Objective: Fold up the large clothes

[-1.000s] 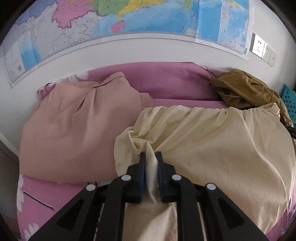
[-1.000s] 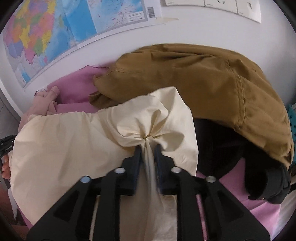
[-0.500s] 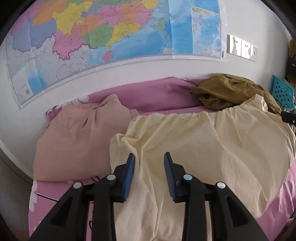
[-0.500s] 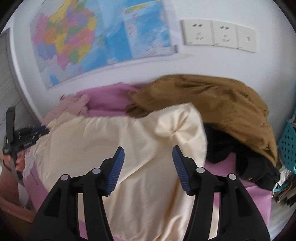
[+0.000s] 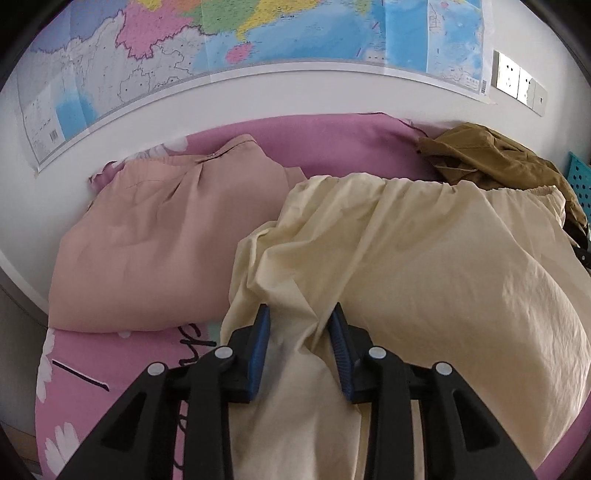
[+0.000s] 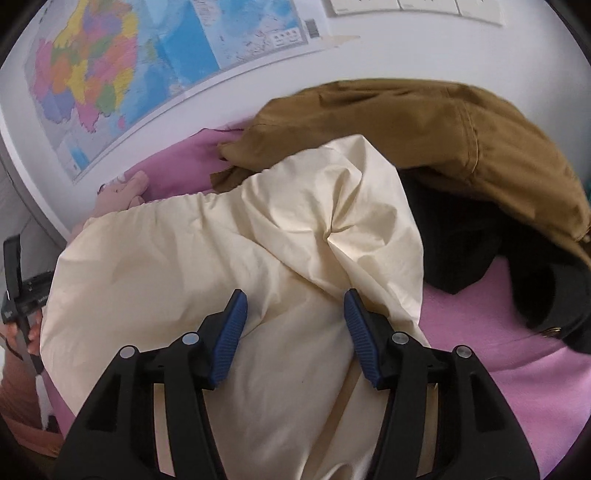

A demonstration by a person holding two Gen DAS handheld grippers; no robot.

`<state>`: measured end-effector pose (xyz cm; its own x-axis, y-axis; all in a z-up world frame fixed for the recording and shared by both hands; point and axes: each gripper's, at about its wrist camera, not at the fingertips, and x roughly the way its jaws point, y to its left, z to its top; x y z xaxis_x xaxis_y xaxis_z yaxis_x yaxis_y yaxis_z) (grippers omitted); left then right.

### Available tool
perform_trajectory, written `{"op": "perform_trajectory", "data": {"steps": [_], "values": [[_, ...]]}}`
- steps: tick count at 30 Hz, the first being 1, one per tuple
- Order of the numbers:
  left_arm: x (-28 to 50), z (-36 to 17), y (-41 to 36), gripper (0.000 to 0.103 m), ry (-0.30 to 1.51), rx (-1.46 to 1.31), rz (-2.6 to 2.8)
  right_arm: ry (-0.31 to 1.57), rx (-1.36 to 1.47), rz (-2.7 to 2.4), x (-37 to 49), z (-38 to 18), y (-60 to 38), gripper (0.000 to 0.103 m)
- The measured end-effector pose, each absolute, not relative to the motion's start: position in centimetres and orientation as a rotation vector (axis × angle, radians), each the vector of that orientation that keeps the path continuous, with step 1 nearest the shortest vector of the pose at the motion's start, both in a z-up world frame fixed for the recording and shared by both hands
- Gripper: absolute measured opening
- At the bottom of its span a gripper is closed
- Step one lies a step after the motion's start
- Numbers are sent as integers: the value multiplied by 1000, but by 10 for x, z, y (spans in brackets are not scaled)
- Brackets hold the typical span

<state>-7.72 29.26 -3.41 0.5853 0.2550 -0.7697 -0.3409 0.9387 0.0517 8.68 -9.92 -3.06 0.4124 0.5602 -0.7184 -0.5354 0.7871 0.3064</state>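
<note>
The cream garment (image 5: 424, 258) is spread over the pink bedsheet (image 5: 110, 369), just beside a folded peach piece (image 5: 166, 236) and up against a brown jacket (image 6: 424, 140). The left gripper (image 5: 300, 317) is held with jaws apart, cloth lying loose between them, nothing pinched. Same for the right gripper (image 6: 295, 299), spread wider over the crumpled corner, nothing gripped

Print on the wall map (image 5: 258, 33) is too small to read
</note>
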Motion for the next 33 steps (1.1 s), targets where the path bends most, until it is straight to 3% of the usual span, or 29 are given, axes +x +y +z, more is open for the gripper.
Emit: {"op": "perform_trajectory", "data": {"steps": [14, 27, 33], "values": [[-113, -7, 273, 42, 829, -88, 370, 811, 13, 745, 27, 18, -113, 60], [-128, -38, 290, 45, 859, -206, 385, 892, 12, 728, 32, -25, -97, 64], [-139, -35, 294, 47, 847, -271, 383, 909, 80, 721, 30, -12, -108, 64]]}}
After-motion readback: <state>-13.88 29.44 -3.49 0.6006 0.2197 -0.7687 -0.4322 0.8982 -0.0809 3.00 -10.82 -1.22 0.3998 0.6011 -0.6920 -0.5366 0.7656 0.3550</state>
